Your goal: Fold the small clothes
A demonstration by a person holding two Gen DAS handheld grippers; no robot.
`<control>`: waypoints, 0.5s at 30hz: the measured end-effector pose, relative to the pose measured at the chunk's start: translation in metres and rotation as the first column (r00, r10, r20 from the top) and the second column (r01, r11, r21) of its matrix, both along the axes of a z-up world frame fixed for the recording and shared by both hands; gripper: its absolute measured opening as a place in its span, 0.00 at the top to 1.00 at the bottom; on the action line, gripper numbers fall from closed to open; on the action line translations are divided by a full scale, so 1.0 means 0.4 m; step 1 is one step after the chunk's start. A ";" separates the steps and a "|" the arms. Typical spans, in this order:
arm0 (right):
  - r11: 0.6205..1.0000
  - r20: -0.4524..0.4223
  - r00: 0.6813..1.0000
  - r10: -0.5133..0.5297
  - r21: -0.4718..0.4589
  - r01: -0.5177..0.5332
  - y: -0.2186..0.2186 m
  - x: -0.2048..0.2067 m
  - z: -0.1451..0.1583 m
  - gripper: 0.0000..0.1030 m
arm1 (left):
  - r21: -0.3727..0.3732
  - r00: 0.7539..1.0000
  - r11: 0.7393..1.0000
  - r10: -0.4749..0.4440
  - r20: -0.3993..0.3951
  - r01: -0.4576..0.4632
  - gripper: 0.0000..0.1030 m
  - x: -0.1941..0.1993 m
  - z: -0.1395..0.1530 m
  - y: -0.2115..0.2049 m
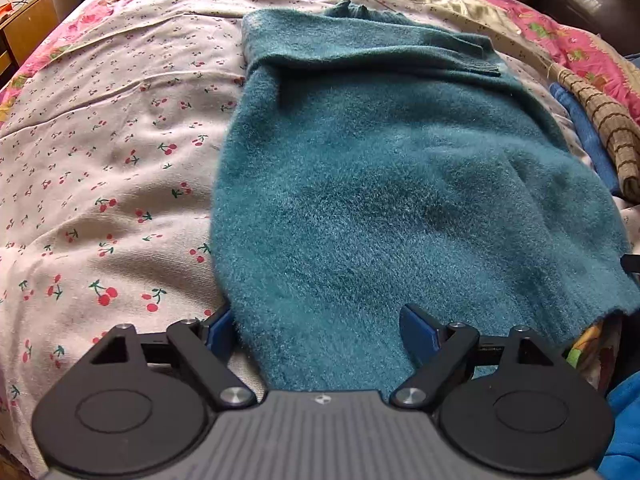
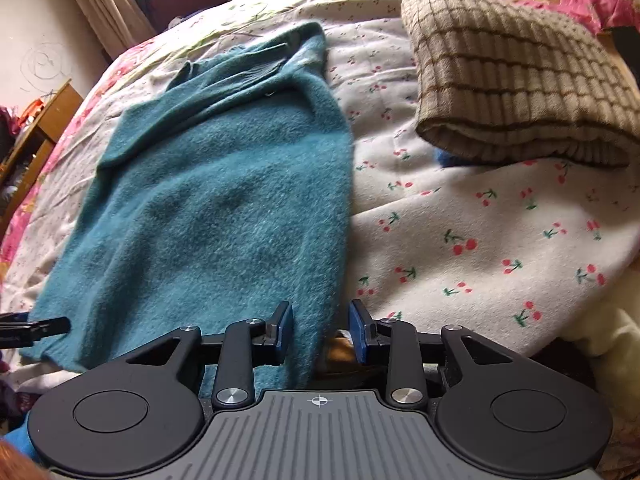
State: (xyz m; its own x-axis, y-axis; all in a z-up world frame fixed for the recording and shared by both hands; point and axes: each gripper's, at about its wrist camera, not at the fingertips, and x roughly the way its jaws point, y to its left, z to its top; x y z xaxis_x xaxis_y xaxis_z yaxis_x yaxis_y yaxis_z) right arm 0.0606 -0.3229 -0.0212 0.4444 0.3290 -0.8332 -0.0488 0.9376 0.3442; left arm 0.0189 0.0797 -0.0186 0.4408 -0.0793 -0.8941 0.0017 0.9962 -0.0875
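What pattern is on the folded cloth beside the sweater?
Tan with a dark brown grid check; clearest in the right wrist view.

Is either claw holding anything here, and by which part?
Nothing is held. Both the left claw and the right claw stand open over the near hem of the teal sweater, pads not pressing it.

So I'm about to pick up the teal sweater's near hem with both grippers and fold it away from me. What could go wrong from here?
1. The right gripper straddles only the teal sweater side edge, so it may pinch a thin sliver and slip.
2. The left gripper stands wide open over thick fabric and could also catch the cherry-print sheet.
3. The folded sleeve on top may slide off.
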 end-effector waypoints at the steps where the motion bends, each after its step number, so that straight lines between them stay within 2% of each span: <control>1: 1.000 -0.012 1.000 -0.002 0.031 0.002 -0.001 0.002 -0.005 0.71 | -0.002 1.000 1.000 0.003 -0.003 -0.003 0.10 0.002 0.001 0.000; 3: 0.996 -0.020 1.000 -0.004 0.086 0.006 -0.001 0.001 -0.010 0.80 | -0.047 1.000 0.999 0.019 0.005 -0.019 0.24 0.000 0.011 0.008; 4: 0.994 -0.019 1.000 -0.006 0.105 0.008 -0.001 0.002 -0.010 0.85 | -0.081 1.000 0.996 0.029 0.001 -0.029 0.43 0.000 0.015 0.017; 5: 0.991 -0.014 1.000 -0.009 0.132 0.011 0.001 0.003 -0.007 0.87 | -0.120 0.999 0.992 0.047 -0.010 -0.048 0.55 0.002 0.017 0.029; 6: 0.986 -0.008 1.000 -0.014 0.168 0.015 0.001 0.005 -0.003 0.87 | -0.156 0.997 0.985 0.071 -0.016 -0.073 0.57 0.003 0.018 0.042; 8: 0.966 0.013 1.000 -0.028 0.258 0.024 -0.001 0.013 0.011 0.89 | -0.228 0.993 0.967 0.115 -0.013 -0.115 0.68 0.007 0.020 0.067; 10: 0.941 0.044 0.998 -0.049 0.337 0.032 0.001 0.026 0.033 0.89 | -0.296 0.989 0.945 0.144 -0.007 -0.140 0.74 0.015 0.026 0.085; 15: 0.846 0.111 0.986 -0.120 0.531 0.043 0.012 0.101 0.091 0.89 | -0.464 0.981 0.875 0.184 0.052 -0.140 0.75 0.073 0.069 0.110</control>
State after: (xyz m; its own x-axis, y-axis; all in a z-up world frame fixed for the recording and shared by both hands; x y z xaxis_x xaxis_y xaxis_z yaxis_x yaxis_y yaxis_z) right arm 0.1012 -0.3181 0.0154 0.5844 0.6574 -0.4758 -0.0621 0.6208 0.7815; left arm 0.0479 0.1236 0.0088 0.5609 -0.3889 -0.7309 -0.1261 0.8324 -0.5397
